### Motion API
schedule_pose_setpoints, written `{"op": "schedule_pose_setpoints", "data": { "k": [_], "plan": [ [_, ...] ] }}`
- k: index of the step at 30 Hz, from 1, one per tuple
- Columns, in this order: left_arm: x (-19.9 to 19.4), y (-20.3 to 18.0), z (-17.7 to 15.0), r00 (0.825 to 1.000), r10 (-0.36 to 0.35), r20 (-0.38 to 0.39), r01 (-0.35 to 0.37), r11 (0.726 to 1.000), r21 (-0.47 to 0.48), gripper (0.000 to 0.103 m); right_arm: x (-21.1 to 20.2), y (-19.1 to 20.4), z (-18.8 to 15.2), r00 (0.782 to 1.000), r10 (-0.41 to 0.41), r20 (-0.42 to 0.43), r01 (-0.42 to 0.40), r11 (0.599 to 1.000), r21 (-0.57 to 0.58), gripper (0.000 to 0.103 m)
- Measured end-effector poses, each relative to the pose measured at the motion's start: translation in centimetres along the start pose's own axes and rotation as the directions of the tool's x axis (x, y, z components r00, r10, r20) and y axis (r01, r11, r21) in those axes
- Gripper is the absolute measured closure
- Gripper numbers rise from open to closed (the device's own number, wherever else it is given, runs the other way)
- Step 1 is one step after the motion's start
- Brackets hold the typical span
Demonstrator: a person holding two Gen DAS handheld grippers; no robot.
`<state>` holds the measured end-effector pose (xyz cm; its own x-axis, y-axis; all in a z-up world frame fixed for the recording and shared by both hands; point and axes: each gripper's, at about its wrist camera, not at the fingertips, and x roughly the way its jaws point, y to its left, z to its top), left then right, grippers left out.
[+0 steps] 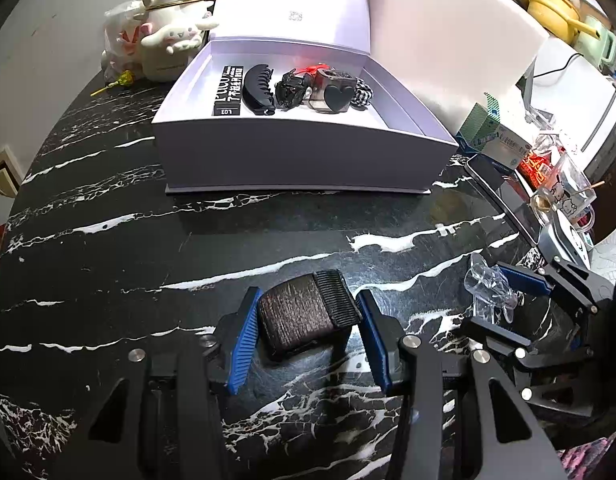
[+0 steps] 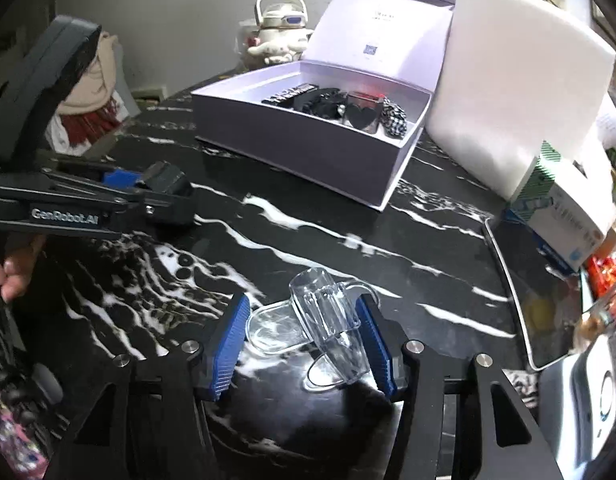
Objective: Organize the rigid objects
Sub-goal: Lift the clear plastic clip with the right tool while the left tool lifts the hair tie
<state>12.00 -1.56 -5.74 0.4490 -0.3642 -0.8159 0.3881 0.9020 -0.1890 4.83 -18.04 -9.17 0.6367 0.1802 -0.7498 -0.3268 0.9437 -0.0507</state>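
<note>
Lower centre of the left-wrist view: my left gripper (image 1: 306,322) is partly closed, blue pads pressing a dark ribbed hair clip (image 1: 306,316) on the marble table (image 1: 108,264). My right gripper (image 2: 306,336) brackets a clear hair claw (image 2: 328,332); right pad touches, left stands apart. White box (image 1: 292,148), upper centre, lid open, holds other clips.

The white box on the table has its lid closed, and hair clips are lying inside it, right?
Not quite. The white box has its lid open, standing up behind it, as the left wrist view shows. The hair clips are indeed lying inside it.
</note>
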Motion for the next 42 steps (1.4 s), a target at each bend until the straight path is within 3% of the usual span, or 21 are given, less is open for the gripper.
{"op": "schedule_pose_setpoints", "data": {
  "k": [4,6,8,12,16,17,21,28,30,42],
  "plan": [
    [0.1,-0.1,0.1,1.000,-0.003,-0.002,0.003,1.000,-0.002,0.056,-0.6,-1.0,-0.2,0.999,0.032,0.019,-0.033,0.998,0.062,0.047],
    [0.1,-0.1,0.1,1.000,-0.001,-0.003,0.001,1.000,0.001,0.056,-1.0,-1.2,-0.2,0.999,0.011,0.032,-0.013,0.997,0.075,0.033],
    [0.1,-0.2,0.1,1.000,0.001,-0.004,-0.001,1.000,0.004,0.056,-1.4,-1.4,-0.4,0.999,-0.005,0.053,0.001,0.997,0.076,0.027],
    [0.2,-0.2,0.1,1.000,0.002,-0.005,-0.002,1.000,0.006,0.056,-1.8,-2.0,-0.5,0.997,0.026,0.069,-0.034,0.992,0.119,0.026],
    [0.2,-0.2,0.2,1.000,0.004,-0.005,-0.004,1.000,0.007,0.056,-1.3,-2.6,-0.7,0.999,0.005,0.053,-0.013,0.987,0.159,0.026],
    [0.2,-0.3,0.2,1.000,0.004,-0.005,-0.004,1.000,0.007,0.056,-1.1,-2.7,-0.7,0.999,0.001,0.051,-0.009,0.986,0.166,0.027],
    [0.2,-0.3,0.1,1.000,0.004,-0.005,-0.004,1.000,0.007,0.056,-1.0,-3.2,-0.8,0.999,-0.015,0.051,0.005,0.979,0.203,0.053],
    [0.3,-0.4,0.1,1.000,0.007,-0.005,-0.007,1.000,0.011,0.056,-1.0,-3.0,-0.6,0.998,-0.012,0.058,0.000,0.980,0.200,0.066],
    [0.3,-0.3,0.1,1.000,0.007,-0.005,-0.006,1.000,0.014,0.056,-1.1,-2.5,-0.4,0.998,-0.013,0.058,0.003,0.985,0.175,0.076],
    [0.3,-0.4,0.2,1.000,0.003,-0.021,-0.003,1.000,0.017,0.056,-1.8,-2.3,-0.2,0.995,-0.001,0.096,-0.012,0.990,0.140,0.078]
  ]
}}
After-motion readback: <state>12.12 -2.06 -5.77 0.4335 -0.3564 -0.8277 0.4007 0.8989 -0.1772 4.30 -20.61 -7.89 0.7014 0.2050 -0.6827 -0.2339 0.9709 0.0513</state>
